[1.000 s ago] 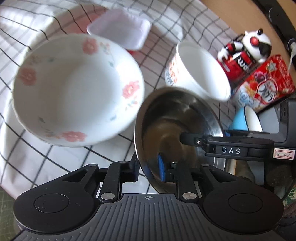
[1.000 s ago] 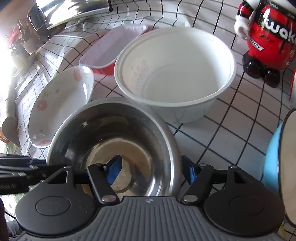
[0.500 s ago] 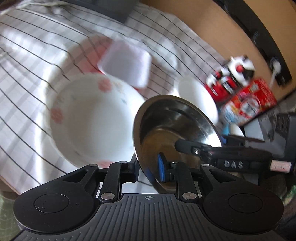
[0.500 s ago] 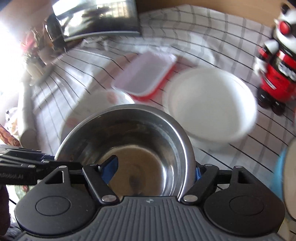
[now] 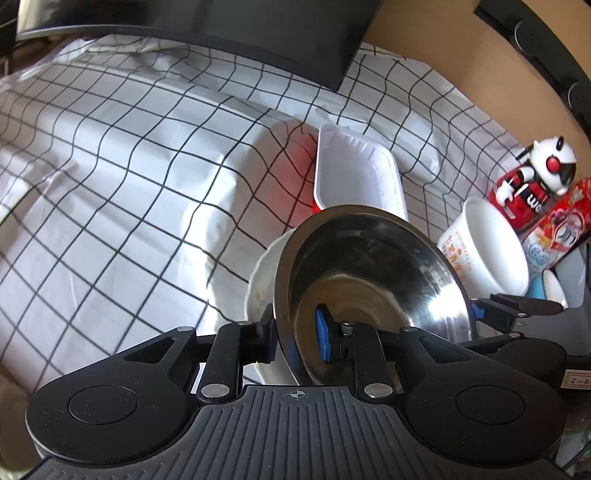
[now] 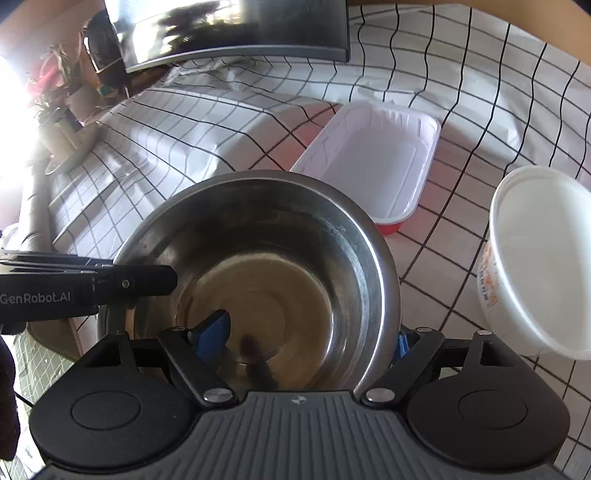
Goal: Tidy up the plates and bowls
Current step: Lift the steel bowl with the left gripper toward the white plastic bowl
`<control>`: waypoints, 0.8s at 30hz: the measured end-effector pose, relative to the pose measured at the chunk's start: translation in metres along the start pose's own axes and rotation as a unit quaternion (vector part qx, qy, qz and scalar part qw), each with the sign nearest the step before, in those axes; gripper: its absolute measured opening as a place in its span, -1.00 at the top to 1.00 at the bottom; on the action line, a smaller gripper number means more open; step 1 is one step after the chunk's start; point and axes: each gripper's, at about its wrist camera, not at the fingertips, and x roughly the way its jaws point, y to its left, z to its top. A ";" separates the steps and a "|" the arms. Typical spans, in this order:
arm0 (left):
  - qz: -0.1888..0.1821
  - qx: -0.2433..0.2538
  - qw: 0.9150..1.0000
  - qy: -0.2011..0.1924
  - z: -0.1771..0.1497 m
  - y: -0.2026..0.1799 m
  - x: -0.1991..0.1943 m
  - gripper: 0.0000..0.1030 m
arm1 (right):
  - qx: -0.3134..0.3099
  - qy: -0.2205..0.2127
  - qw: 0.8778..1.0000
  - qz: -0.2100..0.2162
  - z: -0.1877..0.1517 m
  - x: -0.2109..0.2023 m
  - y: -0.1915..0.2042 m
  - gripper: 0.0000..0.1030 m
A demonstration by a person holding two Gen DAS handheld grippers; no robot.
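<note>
A steel bowl (image 5: 373, 273) is held up off the table by both grippers. My left gripper (image 5: 295, 332) is shut on its left rim. My right gripper (image 6: 310, 336) is shut on its near right rim; the bowl (image 6: 258, 266) fills that view. The white flowered bowl (image 5: 262, 284) peeks out just behind and below the steel bowl in the left wrist view, mostly hidden. A white paper bowl (image 5: 491, 247) (image 6: 543, 266) stands to the right.
A white tray with a red underside (image 5: 354, 177) (image 6: 373, 166) lies on the checked cloth (image 5: 129, 166) behind the bowls. A red and white robot toy (image 5: 532, 181) and a snack packet (image 5: 565, 229) stand at far right. A dark monitor (image 6: 236, 29) is at the back.
Both grippers have lifted the steel bowl higher and carried it left over the flowered bowl, which is now mostly hidden behind it. The table has dropped away in both views.
</note>
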 end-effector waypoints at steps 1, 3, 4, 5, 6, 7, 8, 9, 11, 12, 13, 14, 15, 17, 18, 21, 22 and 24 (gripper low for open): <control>-0.002 0.002 1.000 0.001 -0.001 0.002 0.003 0.56 | -0.004 0.002 1.000 -0.005 -0.001 0.002 0.002 -0.65; -0.006 0.004 1.000 0.005 -0.002 0.004 0.010 0.56 | -0.011 0.004 1.000 -0.015 -0.002 0.005 0.004 -0.65; -0.006 0.006 1.000 0.008 -0.002 0.005 0.013 0.56 | -0.012 0.004 1.000 -0.016 -0.002 0.005 0.005 -0.65; -0.006 0.010 1.000 0.010 -0.002 0.006 0.015 0.56 | -0.011 0.004 1.000 -0.018 -0.003 0.005 0.006 -0.65; -0.006 0.013 1.000 0.013 -0.002 0.008 0.018 0.58 | -0.010 0.004 1.000 -0.020 -0.003 0.006 0.006 -0.65; -0.010 0.014 1.000 0.013 -0.002 0.010 0.020 0.58 | -0.009 0.003 1.000 -0.023 -0.003 0.006 0.007 -0.65; -0.015 0.015 1.000 0.012 -0.002 0.012 0.021 0.58 | -0.008 0.000 1.000 -0.026 -0.002 0.005 0.007 -0.66; -0.018 0.015 1.000 0.012 -0.002 0.013 0.022 0.59 | -0.006 -0.003 1.000 -0.029 -0.002 0.005 0.008 -0.66; -0.027 0.012 1.000 0.010 -0.001 0.017 0.024 0.59 | -0.001 -0.006 0.999 -0.033 -0.002 0.003 0.007 -0.66; -0.031 0.009 0.999 0.010 -0.001 0.018 0.025 0.59 | 0.002 -0.010 0.999 -0.033 -0.002 0.002 0.006 -0.69; -0.035 0.008 0.999 0.012 0.000 0.020 0.025 0.59 | 0.008 -0.013 0.999 -0.031 -0.002 0.001 0.005 -0.70; -0.038 0.007 0.999 0.014 0.001 0.021 0.024 0.58 | 0.013 -0.015 0.999 -0.029 -0.002 0.000 0.004 -0.73; -0.040 0.008 0.999 0.012 0.002 0.022 0.023 0.56 | 0.019 -0.021 0.999 -0.028 -0.002 -0.002 0.002 -0.77; -0.043 0.015 0.999 0.007 0.005 0.023 0.018 0.53 | 0.027 -0.033 0.999 -0.033 -0.003 -0.007 0.000 -0.84; -0.042 0.020 0.999 0.002 0.007 0.023 0.014 0.53 | 0.032 -0.039 0.998 -0.038 -0.003 -0.010 -0.001 -0.86; -0.041 0.032 0.998 -0.020 0.016 0.024 0.002 0.53 | 0.055 -0.063 0.996 -0.041 -0.003 -0.021 -0.006 -0.91; -0.042 0.034 0.998 -0.029 0.020 0.024 -0.002 0.53 | 0.064 -0.072 0.995 -0.041 -0.004 -0.025 -0.008 -0.93; -0.046 0.039 0.997 -0.045 0.027 0.024 -0.007 0.53 | 0.085 -0.089 0.992 -0.040 -0.007 -0.033 -0.013 -0.98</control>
